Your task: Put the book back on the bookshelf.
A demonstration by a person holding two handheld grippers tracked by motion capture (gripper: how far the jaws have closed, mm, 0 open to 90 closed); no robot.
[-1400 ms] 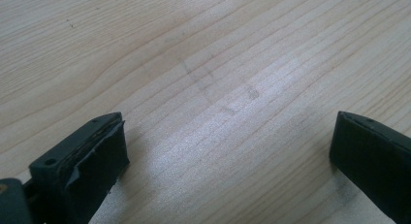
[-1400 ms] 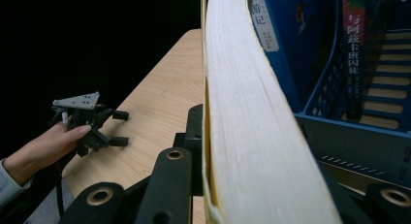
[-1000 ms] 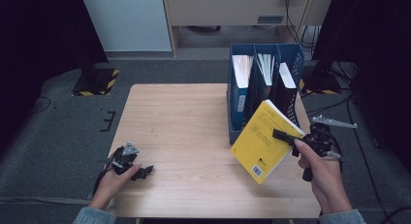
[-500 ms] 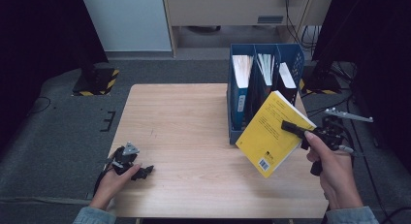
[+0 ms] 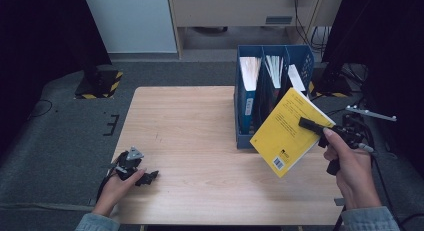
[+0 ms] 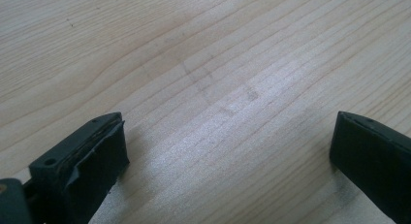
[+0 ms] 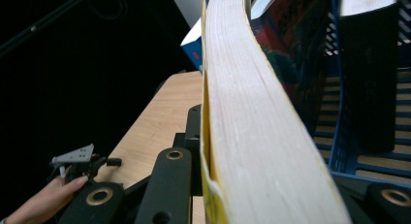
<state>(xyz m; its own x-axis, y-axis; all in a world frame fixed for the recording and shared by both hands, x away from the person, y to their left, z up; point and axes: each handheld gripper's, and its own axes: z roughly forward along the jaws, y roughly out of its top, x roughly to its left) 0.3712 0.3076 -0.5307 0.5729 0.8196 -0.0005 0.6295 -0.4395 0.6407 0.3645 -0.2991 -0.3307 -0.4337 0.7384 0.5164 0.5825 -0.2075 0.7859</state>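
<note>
- Holding the yellow book [image 5: 287, 131] clear of the table [image 5: 190, 126], the right gripper [image 5: 316, 126] is clamped on the book's right edge; we see it tilted, back cover toward the camera.
- We note small dark print on the cover and a barcode near its lower corner.
- In the right gripper view we see its cream page edges [image 7: 252, 112], bowed slightly, bound by a thin yellow cover.
- The book hangs just in front of the blue file rack [image 5: 274, 61], overlapping its right compartments.
- The left gripper [image 5: 141, 177] rests on the table's near left corner, jaws apart with bare wood between them.
</note>
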